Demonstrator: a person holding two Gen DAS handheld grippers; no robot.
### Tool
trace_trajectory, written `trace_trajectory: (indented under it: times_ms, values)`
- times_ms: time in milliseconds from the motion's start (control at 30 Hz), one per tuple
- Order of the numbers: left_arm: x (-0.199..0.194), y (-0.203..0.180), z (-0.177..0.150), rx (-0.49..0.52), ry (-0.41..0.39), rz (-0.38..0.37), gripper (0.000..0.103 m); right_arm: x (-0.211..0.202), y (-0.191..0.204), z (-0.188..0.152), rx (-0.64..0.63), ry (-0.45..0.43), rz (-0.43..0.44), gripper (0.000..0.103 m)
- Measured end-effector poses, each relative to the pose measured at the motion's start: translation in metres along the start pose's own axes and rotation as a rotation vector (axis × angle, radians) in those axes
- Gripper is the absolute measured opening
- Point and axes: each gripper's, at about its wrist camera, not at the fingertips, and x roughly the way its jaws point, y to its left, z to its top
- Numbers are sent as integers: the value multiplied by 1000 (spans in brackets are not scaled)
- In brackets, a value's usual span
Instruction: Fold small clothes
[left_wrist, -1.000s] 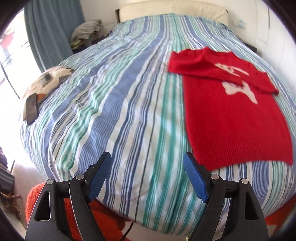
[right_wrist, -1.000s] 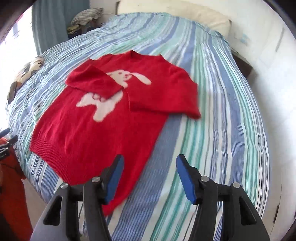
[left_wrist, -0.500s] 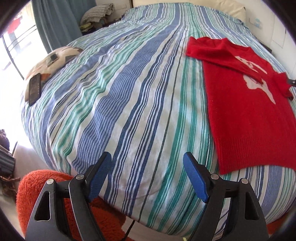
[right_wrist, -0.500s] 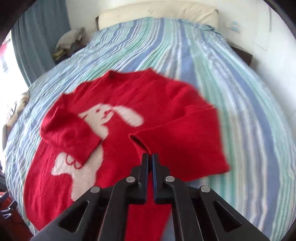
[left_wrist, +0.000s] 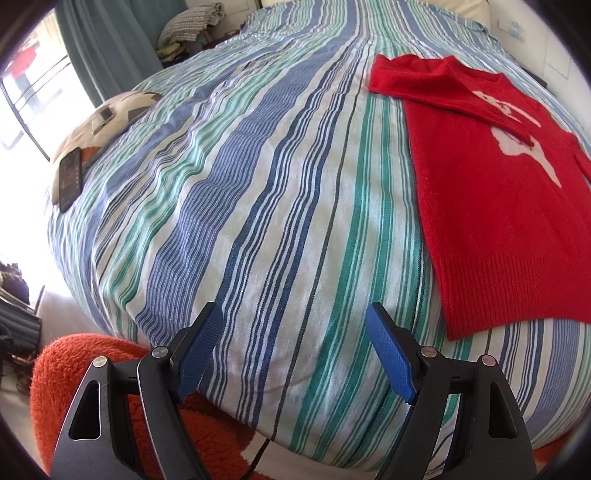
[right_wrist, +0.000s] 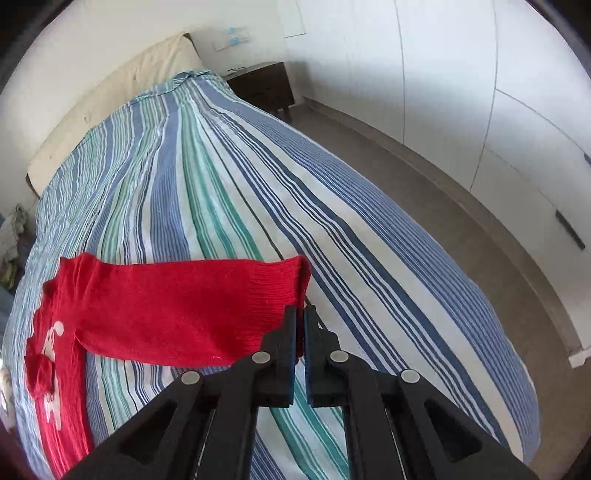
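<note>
Right tool (right_wrist: 300, 314) clamped on red sweater (right_wrist: 166, 306) sleeve cuff, stretched over striped bed (right_wrist: 229, 206); left tool (left_wrist: 293, 347) apart, empty

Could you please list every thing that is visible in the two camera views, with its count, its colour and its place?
sweater: one, red with a white animal figure, flat on the right part of the bed; one sleeve is pulled out sideways.
bed cover: one, blue, green and white stripes, over the whole bed.
headboard: one, cream, at the far end of the bed.
phone: one, dark, at the left edge of the bed.
nightstand: one, dark brown, beside the headboard.
rug: one, orange, on the floor below the bed.
left gripper: one, black with blue pads, open over the bed's near edge.
right gripper: one, black, shut on the sleeve's cuff.
</note>
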Motion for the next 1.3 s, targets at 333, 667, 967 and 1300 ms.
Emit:
trace_trajectory:
  times_ms: [333, 667, 967, 1300]
  values:
    - [8, 1, -2, -3, 29, 31, 82, 29, -28, -24, 69, 47, -31, 2]
    - [8, 0, -3, 8, 31, 33, 82, 31, -46, -22, 96, 81, 59, 3]
    - [8, 0, -2, 6, 28, 32, 82, -16, -44, -8, 101, -8, 175, 10]
    - [-44, 1, 9, 70, -58, 16, 82, 20, -34, -38, 126, 40, 159, 21]
